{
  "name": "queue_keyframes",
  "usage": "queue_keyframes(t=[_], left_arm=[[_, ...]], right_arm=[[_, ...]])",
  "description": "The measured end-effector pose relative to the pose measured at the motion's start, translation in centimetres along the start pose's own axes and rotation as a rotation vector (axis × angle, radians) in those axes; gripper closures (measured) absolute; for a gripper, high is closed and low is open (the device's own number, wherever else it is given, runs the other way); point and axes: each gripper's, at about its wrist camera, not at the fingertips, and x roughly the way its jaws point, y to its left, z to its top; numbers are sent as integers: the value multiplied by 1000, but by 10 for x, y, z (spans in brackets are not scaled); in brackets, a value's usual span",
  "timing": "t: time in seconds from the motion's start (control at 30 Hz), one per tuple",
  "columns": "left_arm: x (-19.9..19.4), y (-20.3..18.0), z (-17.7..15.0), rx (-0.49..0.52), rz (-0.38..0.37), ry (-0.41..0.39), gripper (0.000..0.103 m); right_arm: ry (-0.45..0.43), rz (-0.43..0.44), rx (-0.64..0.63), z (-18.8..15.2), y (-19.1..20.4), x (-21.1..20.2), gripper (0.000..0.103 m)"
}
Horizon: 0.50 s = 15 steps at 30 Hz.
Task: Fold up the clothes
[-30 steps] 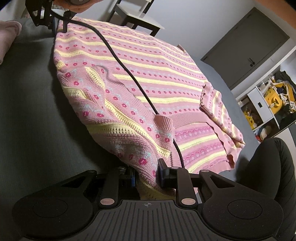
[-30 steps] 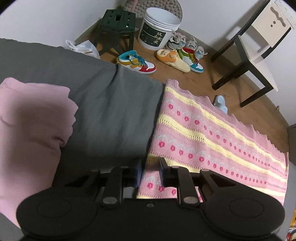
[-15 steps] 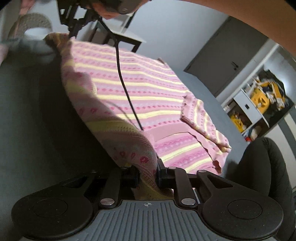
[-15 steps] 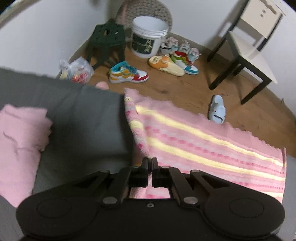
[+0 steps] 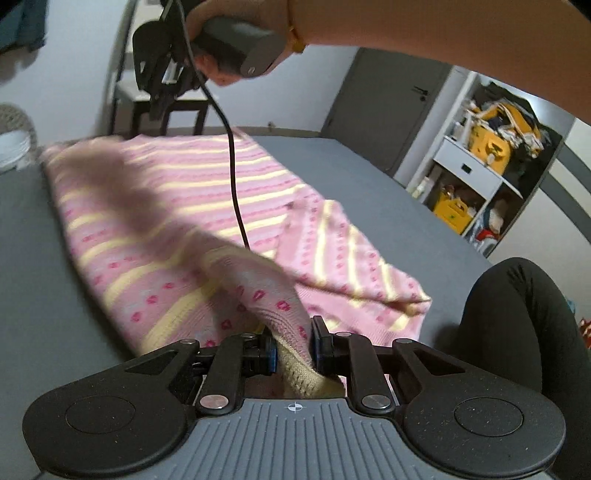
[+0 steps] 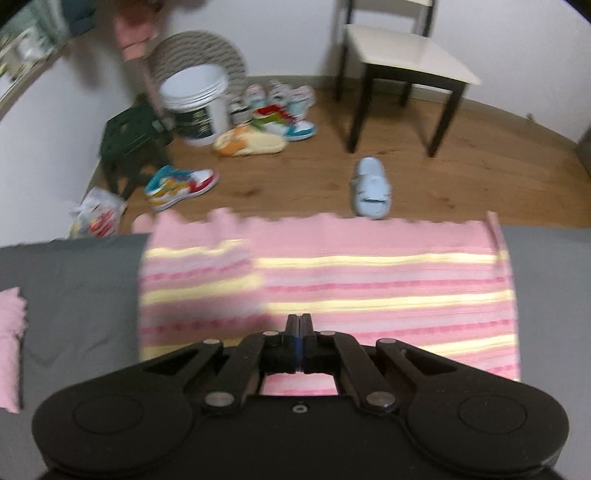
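Sweater, pink knit with yellow stripes and red dots, lies spread on a grey bed. Left gripper is clamped on a bunched fold of the sweater's near edge; fabric fills the gap between both pads and rises out of it as a lifted ridge. Right gripper has its fingertips pressed together with no gap visible; whether any cloth is pinched between them cannot be told from the right wrist view, since the tips only overlap the striped knit below them.

In the left wrist view the right gripper hangs above the sweater's far end, held by a hand, forearm crossing the top of the frame. A black cable drops from it across the sweater towards the left gripper. One sleeve lies folded over the body on the right side. A leg in black is at lower right, beside the bed edge.

Right wrist view, beyond the bed: wooden floor, chair, white bucket, green stool, several shoes, a light blue slipper. Another pink garment lies on the bed at far left. Frame is motion blurred.
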Motion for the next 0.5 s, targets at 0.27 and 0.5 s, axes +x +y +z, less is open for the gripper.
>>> queue_keyframes(t=[0.27, 0.5], left_arm=[[21, -27, 9, 27, 36, 62, 88], [-7, -10, -11, -32, 47, 49, 88]], right_arm=[[8, 238, 68, -10, -51, 12, 75], [-71, 307, -61, 5, -6, 37, 64]])
